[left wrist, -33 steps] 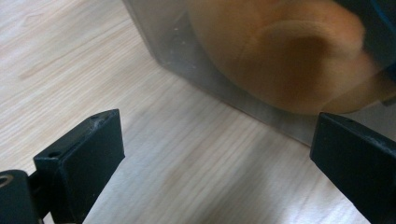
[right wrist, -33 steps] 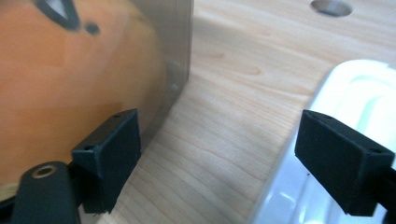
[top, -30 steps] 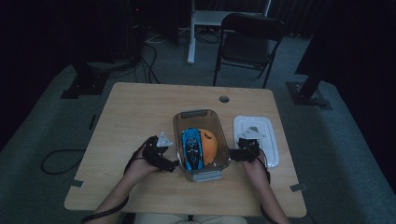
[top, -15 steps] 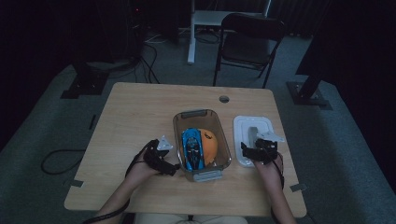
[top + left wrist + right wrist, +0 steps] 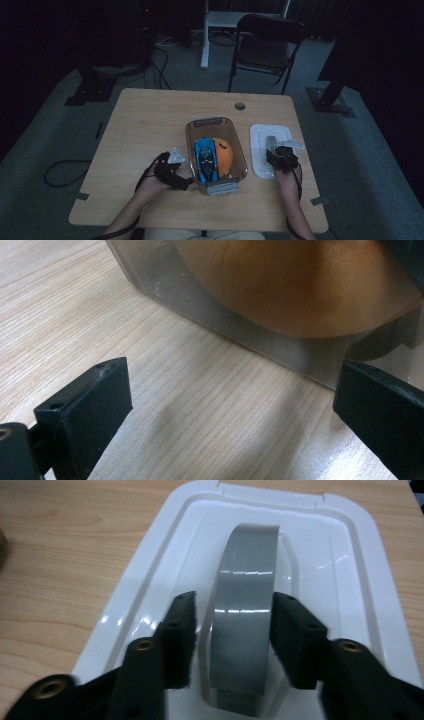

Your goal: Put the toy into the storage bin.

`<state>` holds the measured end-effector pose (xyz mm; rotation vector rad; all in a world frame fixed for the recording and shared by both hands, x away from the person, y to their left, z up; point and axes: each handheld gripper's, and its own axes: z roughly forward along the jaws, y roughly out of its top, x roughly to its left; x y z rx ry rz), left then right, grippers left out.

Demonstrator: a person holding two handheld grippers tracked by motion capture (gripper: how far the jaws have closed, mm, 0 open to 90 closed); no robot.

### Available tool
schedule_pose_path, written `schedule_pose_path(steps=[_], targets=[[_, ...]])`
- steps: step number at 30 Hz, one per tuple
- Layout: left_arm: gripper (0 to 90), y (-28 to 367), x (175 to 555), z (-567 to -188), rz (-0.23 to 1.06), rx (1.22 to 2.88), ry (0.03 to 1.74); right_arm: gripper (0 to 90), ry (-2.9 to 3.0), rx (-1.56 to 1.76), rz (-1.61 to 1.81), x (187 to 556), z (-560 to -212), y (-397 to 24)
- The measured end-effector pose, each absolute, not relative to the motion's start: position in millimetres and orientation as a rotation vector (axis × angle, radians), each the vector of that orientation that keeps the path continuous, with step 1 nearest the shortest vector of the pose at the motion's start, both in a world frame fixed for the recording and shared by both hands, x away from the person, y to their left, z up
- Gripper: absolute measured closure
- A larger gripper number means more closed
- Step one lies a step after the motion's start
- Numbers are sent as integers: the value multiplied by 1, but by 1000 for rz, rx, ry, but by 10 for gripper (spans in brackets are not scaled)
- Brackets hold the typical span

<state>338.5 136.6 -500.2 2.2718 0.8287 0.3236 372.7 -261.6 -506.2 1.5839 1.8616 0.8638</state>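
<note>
Left gripper agape, right gripper just narrowing.

White lid with grey handle; clear box holds blue toy car, orange ball; light wood-grain surface; black hand-held gripper.

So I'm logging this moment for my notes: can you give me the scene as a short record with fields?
container: clear bin mid-table, open, holding a blue toy car and an orange ball
lid: white lid on the table beside the bin
right gripper: jaws just closing around the lid's grey handle, small gap on one side
left gripper: open, beside the bin wall
</note>
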Motion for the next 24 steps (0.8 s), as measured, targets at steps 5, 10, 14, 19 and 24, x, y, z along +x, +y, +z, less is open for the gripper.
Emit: schedule_pose_path(steps=[5, 10, 14, 19, 24], targets=[[29, 137, 338, -500, 326, 2270, 829, 643, 1861, 1603, 859, 373, -511, -262], [29, 137, 338, -501, 327, 2266, 830, 666, 1857, 1600, 875, 372, -511, -264], [29, 136, 338, -501, 324, 2265, 830, 671, 1844, 1608, 882, 370, -508, -266], [29, 135, 338, -502, 325, 2269, 828, 673, 1830, 1607, 912, 364, -501, -268], [29, 134, 338, -501, 328, 2274, 825, 674, 1823, 1591, 940, 357, -490, -267]])
